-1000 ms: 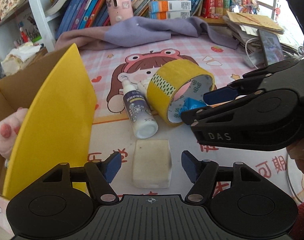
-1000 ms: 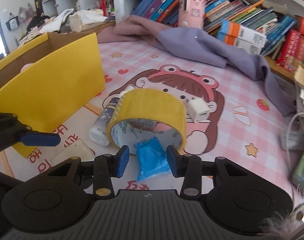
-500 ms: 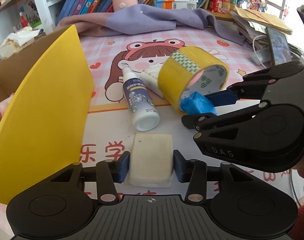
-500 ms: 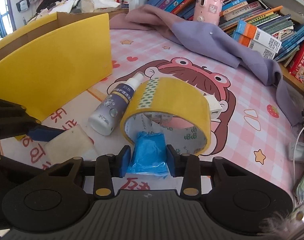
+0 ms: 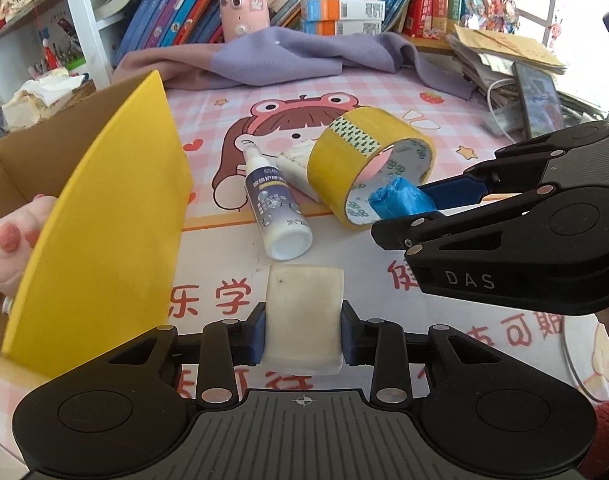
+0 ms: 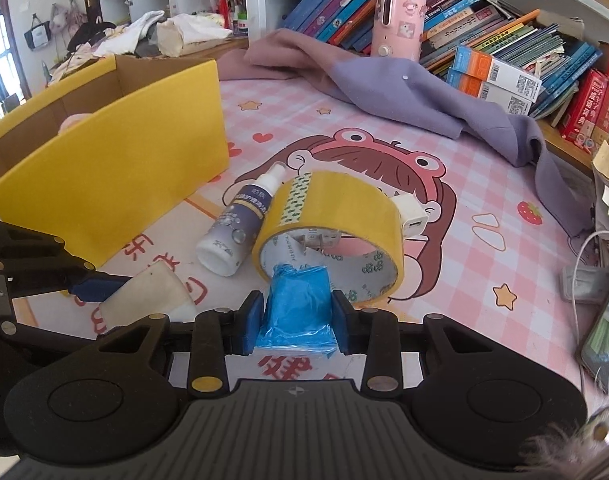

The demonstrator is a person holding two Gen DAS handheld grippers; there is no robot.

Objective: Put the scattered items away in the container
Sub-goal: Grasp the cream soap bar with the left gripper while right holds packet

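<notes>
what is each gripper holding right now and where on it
Left gripper clamps the white block across its two side faces. Right gripper clamps the blue plastic roll across its sides.

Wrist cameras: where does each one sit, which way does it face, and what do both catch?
Left wrist: on the left tongs, looking down-forward at the white block they grip; right tongs show at right.
Right wrist: on the right tongs, gripping the blue bag roll; left tongs' arm at left.
Shared: tape roll, spray bottle, yellow box.
</notes>
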